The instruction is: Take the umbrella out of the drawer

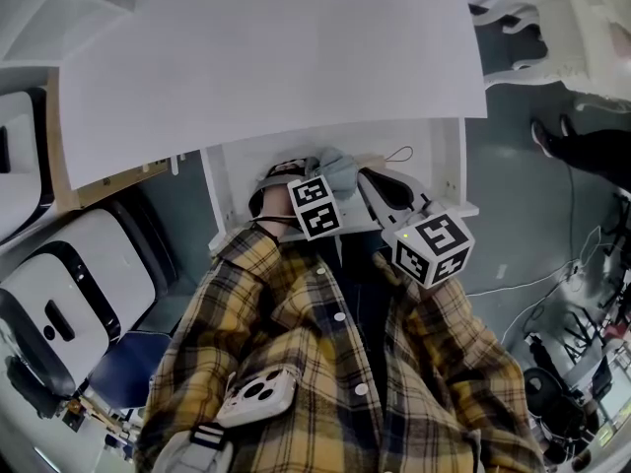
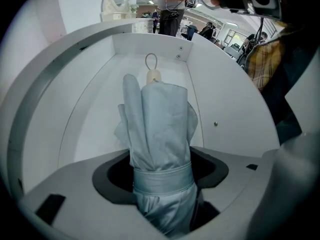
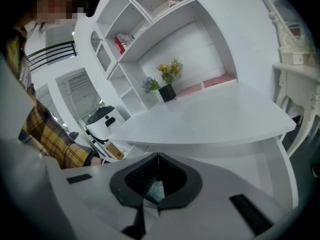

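Note:
A folded pale-blue umbrella (image 1: 337, 171) lies in the open white drawer (image 1: 223, 197) under the tabletop (image 1: 276, 57). In the left gripper view the umbrella (image 2: 161, 129) runs lengthwise away from me, strap band near the jaws, its handle and cord loop (image 2: 151, 63) at the far end. My left gripper (image 2: 161, 165) points steeply down with its jaws on either side of the umbrella; a dark gap shows on the right side. In the head view the left gripper (image 1: 301, 179) is over the drawer. My right gripper (image 1: 373, 179) is beside it; its jaws (image 3: 158, 157) meet along a seam.
A white rounded machine (image 1: 69, 299) and a blue seat (image 1: 128, 368) are at the left of the floor. Cables (image 1: 552, 294) and a person's dark shoe (image 1: 544, 138) lie at the right. Shelves with a flower pot (image 3: 167, 86) stand beyond the tabletop (image 3: 215, 119).

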`<state>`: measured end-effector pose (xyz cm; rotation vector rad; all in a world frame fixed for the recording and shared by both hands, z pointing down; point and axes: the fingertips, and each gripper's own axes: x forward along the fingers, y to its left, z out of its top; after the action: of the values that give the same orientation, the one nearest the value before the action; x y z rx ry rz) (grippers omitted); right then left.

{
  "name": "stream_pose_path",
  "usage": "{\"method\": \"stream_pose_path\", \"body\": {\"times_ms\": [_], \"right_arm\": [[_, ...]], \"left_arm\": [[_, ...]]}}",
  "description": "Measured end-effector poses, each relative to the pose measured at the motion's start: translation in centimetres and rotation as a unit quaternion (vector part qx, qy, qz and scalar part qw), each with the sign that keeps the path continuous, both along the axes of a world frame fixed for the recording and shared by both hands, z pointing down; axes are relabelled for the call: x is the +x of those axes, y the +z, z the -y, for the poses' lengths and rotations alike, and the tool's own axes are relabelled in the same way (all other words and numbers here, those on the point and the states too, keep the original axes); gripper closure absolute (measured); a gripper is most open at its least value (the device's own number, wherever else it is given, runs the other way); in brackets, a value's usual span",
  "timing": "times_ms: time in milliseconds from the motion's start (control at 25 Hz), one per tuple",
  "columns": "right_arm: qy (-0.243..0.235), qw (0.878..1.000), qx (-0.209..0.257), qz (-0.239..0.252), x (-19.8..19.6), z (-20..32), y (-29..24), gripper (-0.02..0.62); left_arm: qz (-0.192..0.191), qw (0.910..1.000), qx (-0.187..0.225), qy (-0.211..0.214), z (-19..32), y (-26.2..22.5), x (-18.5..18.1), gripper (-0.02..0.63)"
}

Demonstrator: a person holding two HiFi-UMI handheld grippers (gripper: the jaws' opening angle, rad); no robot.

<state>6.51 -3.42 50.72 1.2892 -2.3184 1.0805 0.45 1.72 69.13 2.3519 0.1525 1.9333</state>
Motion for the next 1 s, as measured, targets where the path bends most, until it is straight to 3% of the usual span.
{"method": "stream_pose_path", "body": {"times_ms": [360, 1000], "right_arm": [[-0.007, 1.000, 0.002, -0.006, -0.2, -0.2, -0.2, 0.578], [-0.035, 0.999, 0.041, 0.001, -1.9, 2.0, -3.8, 0.578]], "left_arm": [[-0.009, 0.9999, -0.003, 0.003, -0.3, -0.7, -0.3, 0.288], [-0.069, 0.9942, 0.000, -0.082, 1.6, -5.9, 0.6, 0.288]]}}
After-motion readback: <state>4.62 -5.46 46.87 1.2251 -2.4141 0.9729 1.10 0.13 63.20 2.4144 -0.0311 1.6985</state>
